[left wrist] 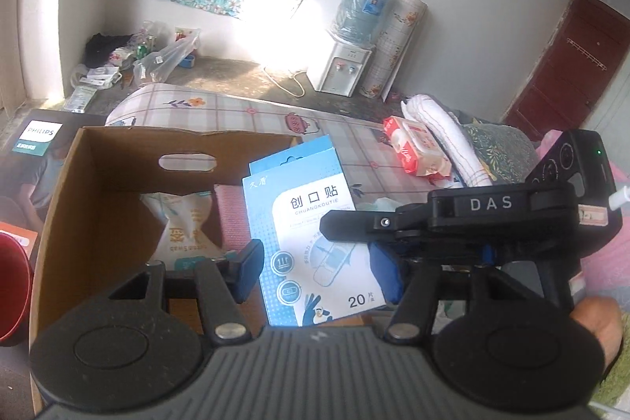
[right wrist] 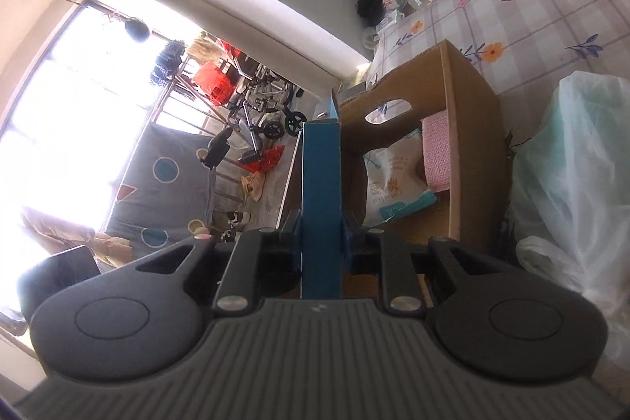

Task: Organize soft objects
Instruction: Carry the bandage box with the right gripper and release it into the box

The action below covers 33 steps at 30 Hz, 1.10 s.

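Observation:
A blue bandage box (left wrist: 311,235) stands upright between my left gripper's fingers, just right of the open cardboard box (left wrist: 98,191). My left gripper (left wrist: 319,262) is open around it; its pads stand apart from the box. My right gripper (right wrist: 321,243) is shut on the same bandage box (right wrist: 319,199), seen edge-on, and shows from the side in the left wrist view (left wrist: 354,227). Inside the cardboard box (right wrist: 468,128) lie a white snack bag (left wrist: 185,227), also seen in the right wrist view (right wrist: 390,180), and a pink cloth (right wrist: 435,152).
A red-and-white wipes pack (left wrist: 417,148) and folded white cloth (left wrist: 445,136) lie on the checked bedsheet (left wrist: 256,117). A clear plastic bag (right wrist: 571,184) is right of the cardboard box. A Philips box (left wrist: 35,140) and red cup (left wrist: 12,286) stand at left.

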Motion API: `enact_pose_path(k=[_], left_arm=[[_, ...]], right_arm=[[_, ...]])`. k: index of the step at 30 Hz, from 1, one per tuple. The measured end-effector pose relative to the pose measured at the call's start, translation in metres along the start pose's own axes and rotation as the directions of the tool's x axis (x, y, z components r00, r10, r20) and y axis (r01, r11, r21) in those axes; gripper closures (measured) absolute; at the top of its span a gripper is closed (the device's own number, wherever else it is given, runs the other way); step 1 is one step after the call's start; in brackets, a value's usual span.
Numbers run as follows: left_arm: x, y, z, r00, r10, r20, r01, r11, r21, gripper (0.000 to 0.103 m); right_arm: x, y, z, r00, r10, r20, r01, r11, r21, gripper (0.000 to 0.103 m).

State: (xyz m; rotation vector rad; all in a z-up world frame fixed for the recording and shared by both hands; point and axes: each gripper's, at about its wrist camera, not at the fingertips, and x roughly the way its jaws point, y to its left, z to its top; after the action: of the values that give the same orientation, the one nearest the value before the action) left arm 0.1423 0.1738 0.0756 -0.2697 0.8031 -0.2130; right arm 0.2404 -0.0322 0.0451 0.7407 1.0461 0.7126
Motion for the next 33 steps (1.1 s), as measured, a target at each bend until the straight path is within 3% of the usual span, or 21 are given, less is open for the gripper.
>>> enact_pose_path(k=[6, 10, 18, 21, 24, 26, 33], left_arm=[[0.009, 0.059, 0.01, 0.993, 0.12, 0.006, -0.119, 0.989, -0.085, 0.043], [-0.003, 0.087, 0.014, 0.967, 0.248, 0.054, -0.242, 0.965, -0.096, 0.043], [-0.025, 0.135, 0.015, 0.939, 0.339, 0.054, -0.326, 0.93, -0.168, 0.042], [-0.025, 0.144, 0.012, 0.939, 0.342, 0.043, -0.328, 0.926, -0.188, 0.042], [-0.026, 0.146, 0.01, 0.942, 0.332, 0.043, -0.319, 0.929, -0.189, 0.042], [-0.025, 0.147, 0.011, 0.944, 0.328, 0.046, -0.315, 0.932, -0.181, 0.041], [-0.025, 0.134, 0.008, 0.949, 0.306, 0.068, -0.292, 0.942, -0.164, 0.04]], right_arm=[[0.092, 0.01, 0.018, 0.992, -0.006, -0.126, 0.017, 0.996, 0.082, 0.084], [0.145, 0.011, 0.036, 0.984, -0.025, -0.176, 0.047, 0.992, 0.121, 0.084], [0.249, 0.003, 0.051, 0.965, -0.071, -0.253, 0.109, 0.985, 0.137, 0.081], [0.278, -0.003, 0.047, 0.943, -0.153, -0.295, 0.187, 0.978, 0.089, 0.078], [0.284, 0.0, 0.042, 0.934, -0.185, -0.305, 0.206, 0.978, 0.041, 0.071], [0.28, 0.008, 0.042, 0.932, -0.214, -0.292, 0.223, 0.975, -0.002, 0.057], [0.229, 0.036, 0.057, 0.961, -0.228, -0.158, 0.217, 0.972, -0.087, 0.053]])
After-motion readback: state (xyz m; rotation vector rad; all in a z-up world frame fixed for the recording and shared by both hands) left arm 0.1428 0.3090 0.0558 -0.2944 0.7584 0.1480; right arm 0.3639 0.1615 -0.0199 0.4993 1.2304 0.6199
